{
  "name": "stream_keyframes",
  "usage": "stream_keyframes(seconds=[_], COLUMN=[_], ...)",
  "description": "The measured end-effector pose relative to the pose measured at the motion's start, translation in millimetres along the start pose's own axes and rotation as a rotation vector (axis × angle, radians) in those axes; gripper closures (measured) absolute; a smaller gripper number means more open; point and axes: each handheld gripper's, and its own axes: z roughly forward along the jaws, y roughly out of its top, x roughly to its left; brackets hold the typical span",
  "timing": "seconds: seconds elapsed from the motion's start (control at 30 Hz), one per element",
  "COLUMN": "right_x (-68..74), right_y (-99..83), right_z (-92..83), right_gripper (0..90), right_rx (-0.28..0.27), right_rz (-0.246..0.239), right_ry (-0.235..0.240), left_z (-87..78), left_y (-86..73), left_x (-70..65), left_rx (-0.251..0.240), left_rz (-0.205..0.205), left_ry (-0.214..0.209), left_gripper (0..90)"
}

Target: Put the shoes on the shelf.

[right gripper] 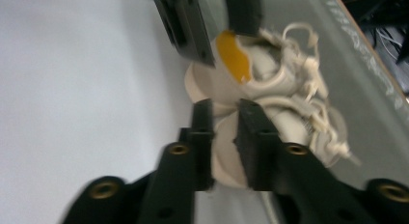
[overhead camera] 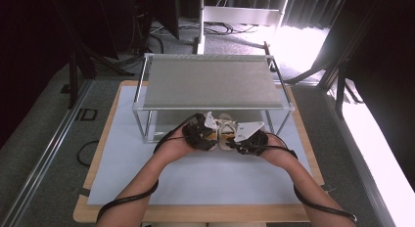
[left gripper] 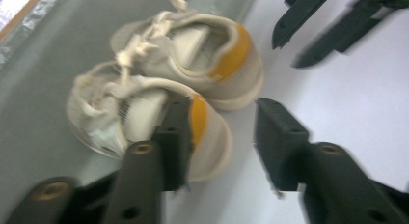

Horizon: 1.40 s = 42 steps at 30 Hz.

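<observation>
- Currently both small cream sneakers with orange heel tabs sit side by side at the metal rack's front edge, on the bench.
- Left tongs spread, straddling one heel, not pinching.
- Right tongs pinching the other heel.
- Judging by this, shelving is left.

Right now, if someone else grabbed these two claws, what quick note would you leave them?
Left claw: open, one jaw inside the heel of the left small cream lace-up shoe with an orange heel patch, the other jaw outside and apart from it.
Right claw: almost closed at the heel of the matching right shoe; grip unclear.
Shoes: side by side on the white mat, at the front of the silver metal rack.
Done: both claws are at the heels.
Left: probably grip and move the pair.
</observation>
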Motion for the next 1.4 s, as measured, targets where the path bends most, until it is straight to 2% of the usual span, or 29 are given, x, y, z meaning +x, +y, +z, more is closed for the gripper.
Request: stream_keyframes(seconds=[0.03, 0.07, 0.1, 0.13, 0.17, 0.2, 0.27, 0.33, 0.37, 0.4, 0.43, 0.5, 0.53, 0.67, 0.7, 0.87, 0.97, 1.1, 1.2, 1.3, 1.4], right_x=[1.8, 2.3, 2.3, 3.2, 3.2, 3.2, 3.2, 3.0, 2.6, 1.5, 1.0, 3.8, 3.8, 2.0, -0.5, -5.8, -14.5, -20.4, -22.1, -26.4, -28.4], right_y=[-3.5, -5.8, -5.8, -12.9, -12.9, -14.8, -20.5, -21.1, -21.7, -21.5, -21.3, -18.6, -18.6, -17.6, -17.2, -16.1, -16.6, -19.4, -20.0, -19.6, -18.8], right_z=[1.6, 2.8, 2.8, 7.1, 7.1, 8.9, 16.4, 18.5, 20.9, 21.7, 22.8, 27.1, 27.1, 31.8, 34.0, 40.2, 46.8, 52.4, 55.9, 61.7, 63.0], right_gripper=[86.7, 88.3, 88.3, 89.8, 89.8, 89.9, 89.9, 89.9, 90.0, 90.0, 90.0, 90.0, 90.0, 90.0, 90.0, 90.0, 89.9, 89.9, 89.9, 89.9, 89.5], right_rx=[0.005, 0.009, 0.009, 0.014, 0.014, 0.018, 0.030, 0.035, 0.037, 0.022, 0.015, 0.015, 0.015, 0.008, 0.008, 0.022, 0.033, 0.021, 0.029, 0.024, 0.021], right_rz=[0.020, 0.035, 0.035, 0.080, 0.080, 0.096, 0.140, 0.141, 0.140, 0.161, 0.163, 0.146, 0.146, 0.150, 0.154, 0.160, 0.190, 0.215, 0.210, 0.226, 0.232], right_ry=[-0.017, -0.028, -0.028, -0.065, -0.065, -0.079, -0.124, -0.141, -0.153, -0.143, -0.139, -0.172, -0.172, -0.190, -0.197, -0.233, -0.259, -0.270, -0.285, -0.290, -0.286], left_z=[1.9, 3.6, 3.6, 6.2, 7.8, 11.1, 16.5, 20.4, 21.8, 22.1, 22.4, 23.6, 24.1, 26.5, 28.7, 35.4, 42.0, 45.7, 50.1, 54.3, 56.0], left_y=[-3.3, -4.9, -4.9, -7.2, -8.5, -10.8, -13.9, -15.5, -16.3, -16.3, -16.1, -15.7, -15.8, -17.4, -17.5, -13.6, -7.5, -4.6, -3.9, -2.5, -0.5], left_x=[-5.2, -6.3, -6.3, -7.2, -7.5, -7.3, -7.1, -6.1, -5.1, -4.5, -4.2, -4.0, -3.0, 3.6, 6.4, 12.3, 19.2, 21.7, 25.4, 29.2, 28.3], left_rx=[0.011, 0.017, 0.017, 0.018, 0.020, 0.027, 0.040, 0.056, 0.043, 0.041, 0.040, 0.040, 0.043, 0.031, 0.024, 0.022, 0.032, 0.042, 0.046, 0.061, 0.071], left_rz=[-0.002, -0.014, -0.014, -0.027, -0.040, -0.059, -0.068, -0.064, -0.067, -0.067, -0.058, -0.039, -0.035, -0.039, -0.042, -0.043, -0.053, -0.051, -0.040, -0.062, -0.044], left_ry=[0.012, 0.007, 0.007, 0.013, 0.026, 0.026, 0.037, 0.056, 0.052, 0.049, 0.055, 0.070, 0.075, 0.072, 0.086, 0.098, 0.098, 0.106, 0.113, 0.113, 0.118], left_gripper=[66.0, 66.5, 70.8, 72.5, 72.5, 76.8, 81.1, 81.1, 81.1, 81.1, 81.1, 81.1, 81.1, 81.2, 81.2, 81.2, 81.2, 81.3, 81.2, 81.0, 80.9])
